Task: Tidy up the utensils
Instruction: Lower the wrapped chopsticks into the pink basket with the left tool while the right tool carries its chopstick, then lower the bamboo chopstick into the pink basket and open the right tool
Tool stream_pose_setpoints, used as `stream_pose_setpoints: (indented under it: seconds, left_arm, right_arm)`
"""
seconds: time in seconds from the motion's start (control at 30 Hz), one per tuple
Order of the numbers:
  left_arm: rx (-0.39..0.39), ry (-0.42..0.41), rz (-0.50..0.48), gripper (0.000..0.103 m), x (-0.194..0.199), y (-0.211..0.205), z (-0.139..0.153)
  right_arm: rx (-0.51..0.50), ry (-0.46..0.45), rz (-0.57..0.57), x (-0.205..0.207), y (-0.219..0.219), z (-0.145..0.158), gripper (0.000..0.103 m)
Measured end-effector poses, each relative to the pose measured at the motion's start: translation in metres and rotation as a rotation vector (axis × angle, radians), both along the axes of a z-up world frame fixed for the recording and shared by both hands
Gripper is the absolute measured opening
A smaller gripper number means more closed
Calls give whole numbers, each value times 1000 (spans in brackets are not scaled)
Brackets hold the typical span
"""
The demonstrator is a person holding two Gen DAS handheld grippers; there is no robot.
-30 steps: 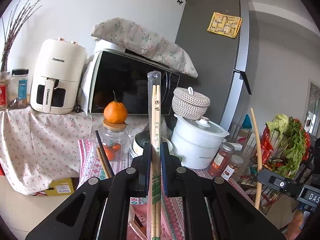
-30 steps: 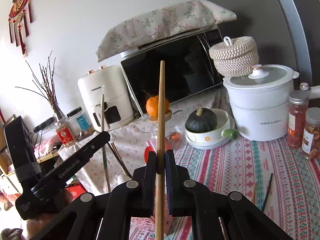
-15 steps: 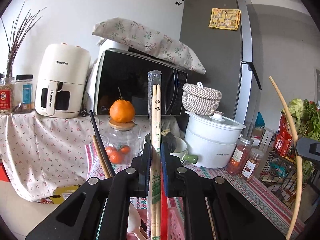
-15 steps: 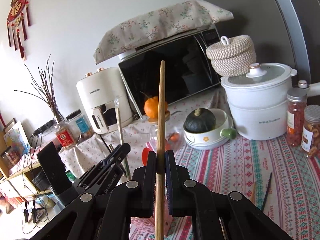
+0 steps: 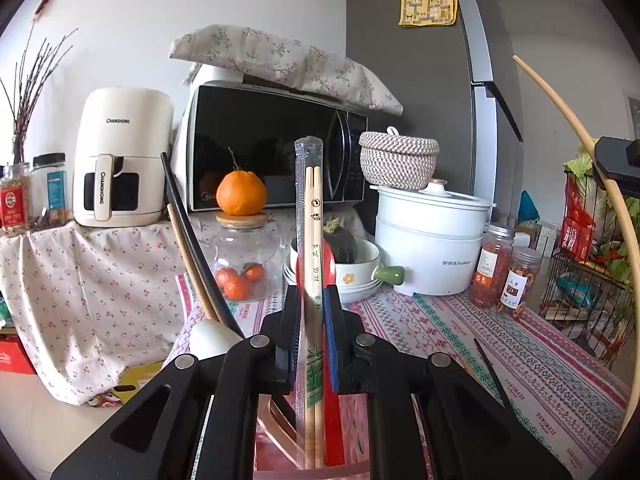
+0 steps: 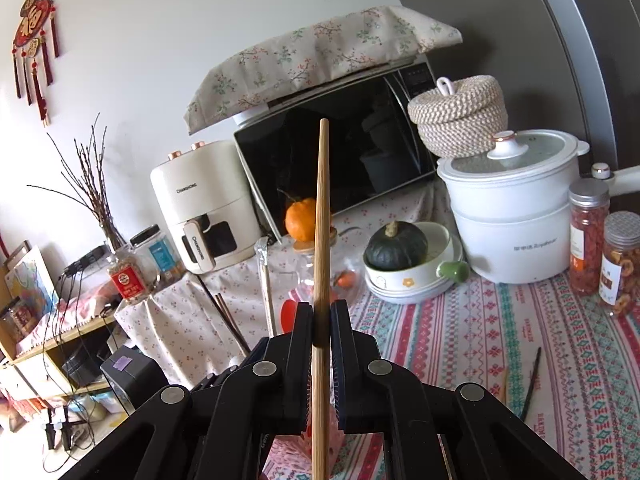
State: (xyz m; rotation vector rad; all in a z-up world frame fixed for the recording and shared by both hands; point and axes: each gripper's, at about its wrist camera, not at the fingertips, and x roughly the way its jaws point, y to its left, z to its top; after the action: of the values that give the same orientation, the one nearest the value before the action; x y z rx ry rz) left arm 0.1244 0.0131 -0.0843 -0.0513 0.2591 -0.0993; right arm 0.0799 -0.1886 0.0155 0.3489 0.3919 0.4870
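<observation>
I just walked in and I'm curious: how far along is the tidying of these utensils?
Partly done, it seems. A black chopstick and a red utensil already stand in the pink holder. In hand: the left gripper holds wrapped chopsticks over the holder, and the right gripper grips a wooden chopstick. Left: a dark chopstick lies on the tablecloth.

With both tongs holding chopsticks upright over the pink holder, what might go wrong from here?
1. The left tongs grip wrapped chopsticks by a slick sleeve; they might slide out crooked.
2. The holder already holds a red utensil and dark sticks; the pair could snag on them.
3. The right tongs pinch a long stick low down; it may pivot.
</observation>
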Motion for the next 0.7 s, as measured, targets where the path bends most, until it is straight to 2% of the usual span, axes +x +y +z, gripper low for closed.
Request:
stream_pose_setpoints:
  seconds: [0.13, 0.2, 0.27, 0.4, 0.5, 0.57, 0.63, 0.7]
  left_arm:
    - [-30, 35, 3, 12, -6, 4, 0]
    - [-28, 75, 5, 17, -5, 5, -2]
    - [-11, 120, -12, 33, -3, 2, -5]
    - [-11, 166, -41, 39, -8, 2, 5]
    - [-73, 222, -47, 52, -12, 11, 29]
    - [-105, 284, -58, 56, -15, 17, 47]
    - [-105, 397, -37, 57, -18, 23, 61]
    - [-106, 500, -42, 65, -25, 31, 70]
  right_arm:
    - [0, -12, 4, -2, 1, 3, 7]
    - [-6, -14, 3, -2, 2, 2, 7]
    - [-14, -10, 1, -2, 3, 0, 7]
    - [-19, -7, -9, -1, 2, -2, 7]
    - [-24, -4, -21, 0, 2, -3, 7]
    - [-22, 5, -24, 2, 3, -5, 7]
    - [-20, 12, -26, 3, 4, -8, 7]
    - [-26, 13, -31, 4, 8, -9, 7]
